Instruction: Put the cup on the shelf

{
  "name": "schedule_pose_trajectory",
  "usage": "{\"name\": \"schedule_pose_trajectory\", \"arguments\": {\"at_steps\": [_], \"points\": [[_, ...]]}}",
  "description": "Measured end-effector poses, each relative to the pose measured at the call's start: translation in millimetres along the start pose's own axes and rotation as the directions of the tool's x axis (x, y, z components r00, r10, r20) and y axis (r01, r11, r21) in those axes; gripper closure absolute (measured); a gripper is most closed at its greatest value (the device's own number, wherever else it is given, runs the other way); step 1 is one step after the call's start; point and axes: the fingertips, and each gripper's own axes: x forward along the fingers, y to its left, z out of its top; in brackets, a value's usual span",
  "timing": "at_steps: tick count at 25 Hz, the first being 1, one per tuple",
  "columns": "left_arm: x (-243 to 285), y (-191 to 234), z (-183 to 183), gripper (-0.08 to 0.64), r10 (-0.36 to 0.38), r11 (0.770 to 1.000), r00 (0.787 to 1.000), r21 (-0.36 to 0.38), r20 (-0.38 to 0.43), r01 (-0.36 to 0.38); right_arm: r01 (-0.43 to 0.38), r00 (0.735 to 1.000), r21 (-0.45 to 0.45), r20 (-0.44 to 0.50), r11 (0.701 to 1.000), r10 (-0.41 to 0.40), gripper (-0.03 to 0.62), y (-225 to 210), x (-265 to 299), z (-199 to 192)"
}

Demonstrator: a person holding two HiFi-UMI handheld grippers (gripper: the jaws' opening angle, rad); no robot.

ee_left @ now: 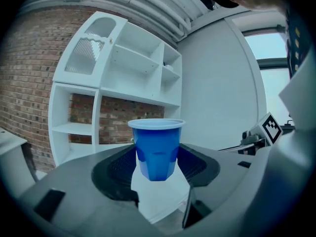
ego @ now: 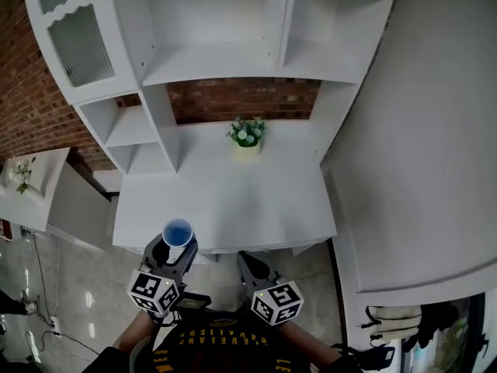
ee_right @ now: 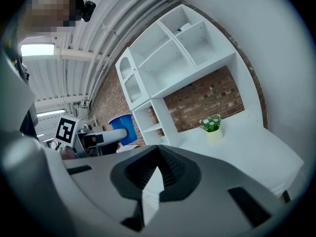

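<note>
One upright blue cup (ee_left: 157, 149), pale-rimmed, sits pinched in the left gripper (ego: 177, 249); the right gripper (ee_right: 156, 174) is pressed together; one potted plant (ego: 247, 137).

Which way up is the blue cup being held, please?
Upright: the blue cup sits rim-up in the left claw, wide mouth on top.

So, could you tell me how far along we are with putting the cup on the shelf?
Done: the blue cup is grasped upright in the left tool. In hand: it hangs near the front edge of the white desk, short of the shelf unit. Left: carry it onto a shelf and release. The right tool is shut and empty.
</note>
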Motion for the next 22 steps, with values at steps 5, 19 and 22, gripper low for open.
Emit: {"name": "schedule_pose_trajectory", "arguments": {"at_steps": [5,19,22], "points": [[12,8,24,0.297,0.088,0.996,0.995,0.03,0.04,-0.089,-0.042,0.999,-0.007,-0.01,0.999,0.042,0.589,-22,-3,9],[49,56,118,0.296,0.137,0.978,0.976,0.131,0.171,-0.16,-0.049,0.997,-0.037,0.057,0.998,0.051,0.589,-66,21,61],[63,69,136,0.296,0.132,0.973,0.97,0.158,0.204,-0.166,-0.042,0.996,-0.067,0.081,0.997,0.047,0.589,-73,32,80]]}}
